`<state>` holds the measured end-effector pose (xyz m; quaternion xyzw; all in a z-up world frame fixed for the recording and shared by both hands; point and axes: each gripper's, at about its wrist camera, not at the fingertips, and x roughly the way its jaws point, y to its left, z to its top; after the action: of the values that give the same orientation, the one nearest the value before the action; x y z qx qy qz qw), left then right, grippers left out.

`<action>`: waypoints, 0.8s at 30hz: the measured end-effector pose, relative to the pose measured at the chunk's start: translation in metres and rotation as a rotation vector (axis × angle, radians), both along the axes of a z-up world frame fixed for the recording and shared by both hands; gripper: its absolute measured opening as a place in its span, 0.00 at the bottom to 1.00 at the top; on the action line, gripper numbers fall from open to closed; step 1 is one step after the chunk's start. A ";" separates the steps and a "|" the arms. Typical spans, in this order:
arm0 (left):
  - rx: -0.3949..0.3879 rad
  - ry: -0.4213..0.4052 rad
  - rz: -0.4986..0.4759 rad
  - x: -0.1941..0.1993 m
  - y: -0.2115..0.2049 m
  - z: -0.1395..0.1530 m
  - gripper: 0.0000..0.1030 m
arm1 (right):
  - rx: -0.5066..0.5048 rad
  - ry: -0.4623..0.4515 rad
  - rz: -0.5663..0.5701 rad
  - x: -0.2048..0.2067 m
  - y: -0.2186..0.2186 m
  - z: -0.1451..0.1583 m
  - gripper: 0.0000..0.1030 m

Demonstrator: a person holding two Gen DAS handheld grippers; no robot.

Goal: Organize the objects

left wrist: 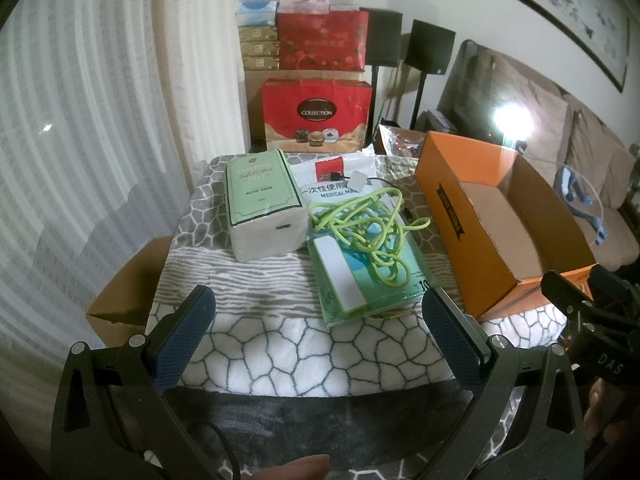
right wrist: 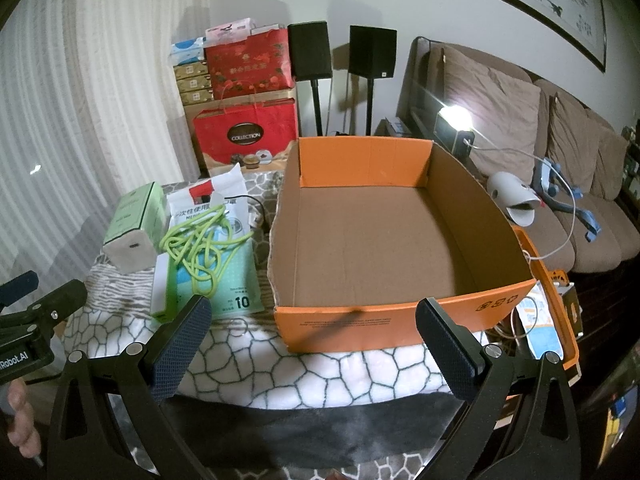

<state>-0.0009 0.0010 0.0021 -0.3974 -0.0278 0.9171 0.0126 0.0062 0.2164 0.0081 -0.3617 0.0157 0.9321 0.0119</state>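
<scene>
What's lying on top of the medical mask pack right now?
A tangled green cord and a white-and-green box lie on the mask pack. Whatever sits beneath the pack is covered.

Dim warm indoor light, blown-out glare from a small lamp (right wrist: 454, 117) by the sofa (right wrist: 568, 168), soft shadows behind the speakers (right wrist: 310, 51) on the wall, heavy fisheye bending and dark vignette at corners, slight softness and grain throughout

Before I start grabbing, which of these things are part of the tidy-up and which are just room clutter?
Job:
orange box, empty
tissue pack
mask packet
green cord
white power bank

Clutter:
red gift bags
speakers
sofa cushions
lamp
</scene>
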 end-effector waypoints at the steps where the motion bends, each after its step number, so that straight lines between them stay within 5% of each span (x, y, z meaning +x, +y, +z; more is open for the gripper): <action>1: 0.000 0.000 0.000 0.000 0.000 0.000 1.00 | 0.000 0.000 0.000 0.000 0.000 0.000 1.00; 24: -0.049 0.009 0.030 -0.032 -0.015 -0.003 1.00 | 0.008 -0.012 -0.058 -0.020 0.027 -0.002 1.00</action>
<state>-0.0330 -0.0138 -0.0006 -0.3929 -0.0113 0.9194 -0.0108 -0.0134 0.2434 0.0064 -0.3665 0.0226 0.9293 0.0406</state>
